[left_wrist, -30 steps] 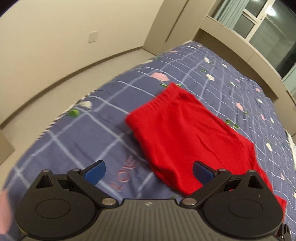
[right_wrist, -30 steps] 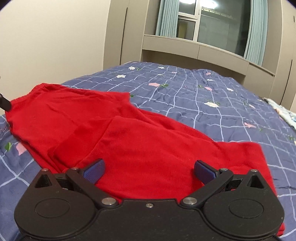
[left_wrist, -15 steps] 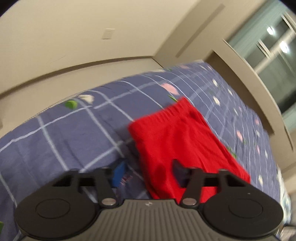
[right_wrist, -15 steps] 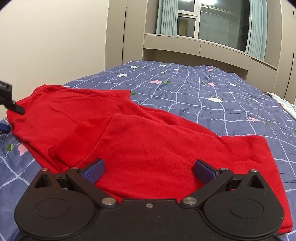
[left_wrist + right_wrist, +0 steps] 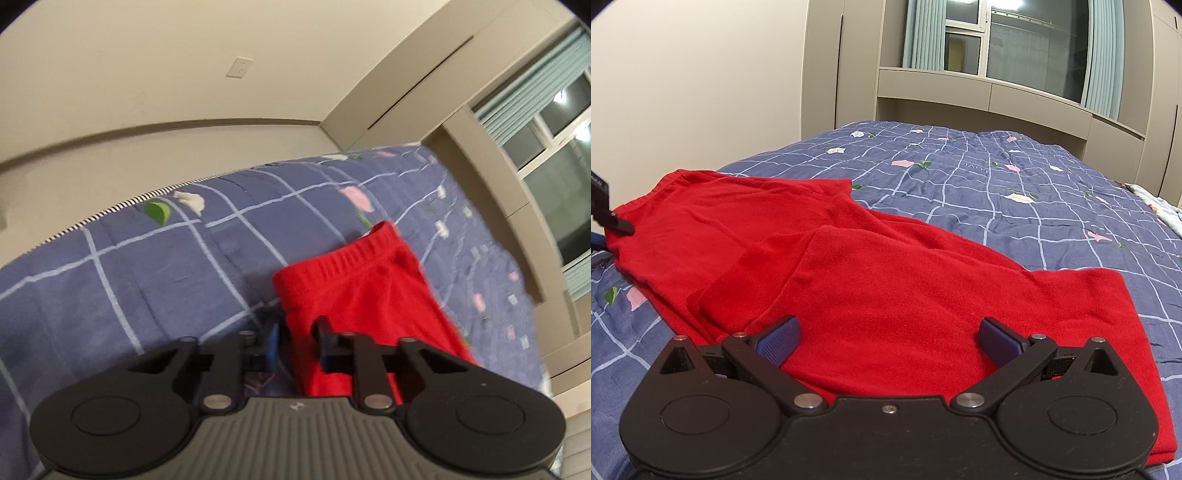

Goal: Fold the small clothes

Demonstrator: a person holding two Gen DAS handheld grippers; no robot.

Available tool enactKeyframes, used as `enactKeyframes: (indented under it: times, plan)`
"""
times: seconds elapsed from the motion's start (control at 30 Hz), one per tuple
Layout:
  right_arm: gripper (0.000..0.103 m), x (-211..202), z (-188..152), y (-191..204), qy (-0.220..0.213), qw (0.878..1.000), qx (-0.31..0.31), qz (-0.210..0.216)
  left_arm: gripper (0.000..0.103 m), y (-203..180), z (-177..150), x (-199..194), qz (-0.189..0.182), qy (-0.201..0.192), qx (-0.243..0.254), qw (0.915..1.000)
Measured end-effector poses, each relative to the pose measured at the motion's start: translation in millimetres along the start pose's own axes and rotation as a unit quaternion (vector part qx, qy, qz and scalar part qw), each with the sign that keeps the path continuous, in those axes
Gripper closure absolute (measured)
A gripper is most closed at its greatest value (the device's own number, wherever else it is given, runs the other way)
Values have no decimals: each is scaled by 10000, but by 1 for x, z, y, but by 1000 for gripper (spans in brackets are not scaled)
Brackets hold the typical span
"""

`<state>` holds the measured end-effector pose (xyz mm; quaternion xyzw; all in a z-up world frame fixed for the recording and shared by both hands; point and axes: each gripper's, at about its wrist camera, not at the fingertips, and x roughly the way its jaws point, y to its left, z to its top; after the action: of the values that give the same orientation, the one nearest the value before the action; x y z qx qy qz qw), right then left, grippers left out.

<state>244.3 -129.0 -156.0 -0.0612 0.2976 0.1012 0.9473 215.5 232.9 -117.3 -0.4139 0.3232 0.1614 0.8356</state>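
Red knit pants (image 5: 871, 266) lie on the bed, folded lengthwise, waistband at the far left. In the left wrist view the waistband end (image 5: 354, 280) lies just ahead. My left gripper (image 5: 297, 341) has its jaws closed on the near corner of the waistband edge; it also shows in the right wrist view (image 5: 613, 221) at the left edge, pinching that corner. My right gripper (image 5: 888, 338) is open and empty, its blue pads (image 5: 779, 338) hovering just over the leg end of the pants.
The bed has a blue checked quilt (image 5: 997, 184) with pink flowers. Its left edge (image 5: 92, 218) drops toward a beige wall. A window ledge and cabinets (image 5: 997, 96) stand beyond the bed. Pale cloth (image 5: 1156, 203) lies at the far right.
My left gripper has moved in on the waistband corner and closed on it, from wide open a second ago. My right gripper has stayed open over the leg end.
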Motion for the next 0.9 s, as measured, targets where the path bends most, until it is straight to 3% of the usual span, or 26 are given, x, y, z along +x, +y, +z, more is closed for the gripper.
enactKeyframes:
  times: [0.13,0.23,0.3,0.37,0.43,0.53,0.63,0.7,0.8,0.9]
  plan:
    - [0,0,0,0,1,10000,-2,2,93,-3,0,2,-66,11,54,10000]
    - [0,0,0,0,2,10000,0,5,84,-2,0,9,-78,134,-42,9999]
    - [0,0,0,0,1,10000,0,4,84,-2,0,9,-84,135,-53,9999]
    - [0,0,0,0,2,10000,2,6,87,-3,0,8,-75,105,-21,9999]
    - [0,0,0,0,0,10000,0,5,98,-5,0,4,-69,32,43,10000]
    - [0,0,0,-1,6,10000,3,6,99,-16,0,-5,-157,-147,211,9995]
    - [0,-2,4,-3,5,10000,57,68,100,-39,-2,-18,-467,-419,750,9952]
    - [1,-13,8,-11,-220,9995,212,92,100,-62,-5,-32,-907,-683,1354,9843]
    - [0,-36,13,-24,-528,9982,276,-81,100,-107,-19,-56,-1543,-944,2519,9507]
    - [0,-61,15,-46,-604,9977,232,-208,100,-153,-41,-72,-2011,-932,3307,9174]
